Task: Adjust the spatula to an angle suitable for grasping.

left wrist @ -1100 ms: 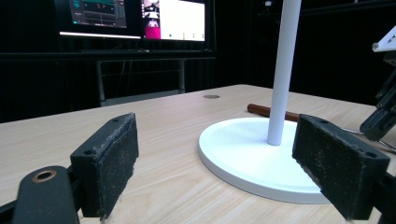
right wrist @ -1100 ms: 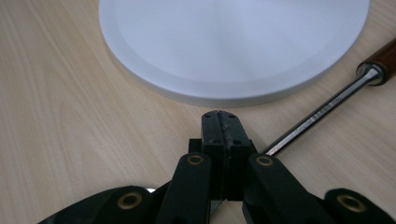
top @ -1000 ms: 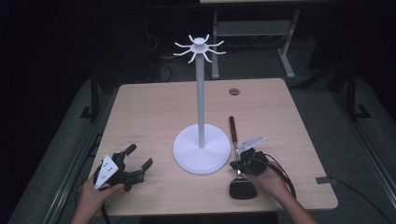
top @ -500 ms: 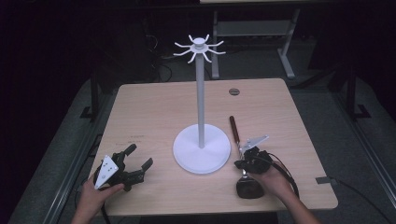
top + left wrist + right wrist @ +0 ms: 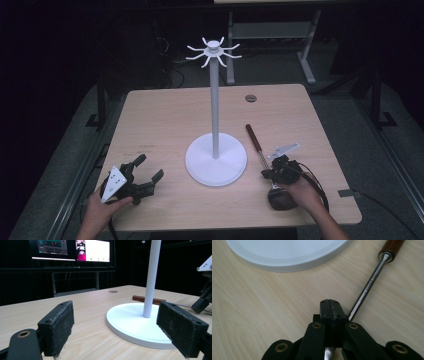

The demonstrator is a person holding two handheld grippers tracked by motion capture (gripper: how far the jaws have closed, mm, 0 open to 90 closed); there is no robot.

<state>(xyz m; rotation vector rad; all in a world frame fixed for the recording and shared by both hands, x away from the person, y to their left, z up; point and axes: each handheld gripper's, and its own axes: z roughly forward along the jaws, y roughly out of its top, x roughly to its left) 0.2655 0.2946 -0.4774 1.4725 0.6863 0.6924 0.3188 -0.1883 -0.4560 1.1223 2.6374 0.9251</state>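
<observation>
Right gripper view — right gripper (image 5: 329, 305) clamped on utensil (image 5: 369, 287), left gripper (image 5: 123, 328) wide open, empty.

the left gripper (image 5: 148, 175) is black, with a grey three-cornered plate (image 5: 113, 183) on top that has small dark dots on it. its two jaws are wide black blocks, and the pads (image 5: 62, 327) have a rough, grainy surface with some pale dust. one brass-coloured ring (image 5: 24, 334) sits in the black link at the base.

the right gripper (image 5: 263, 173) is black too, with a grey plate (image 5: 284, 150) of its own and a black cable (image 5: 315, 185) behind it. its jaw blocks have small screw holes, and brass rivets (image 5: 316, 325) mark the joints of the black links. the hands (image 5: 102, 212) are bare, no sleeve is seen.
</observation>
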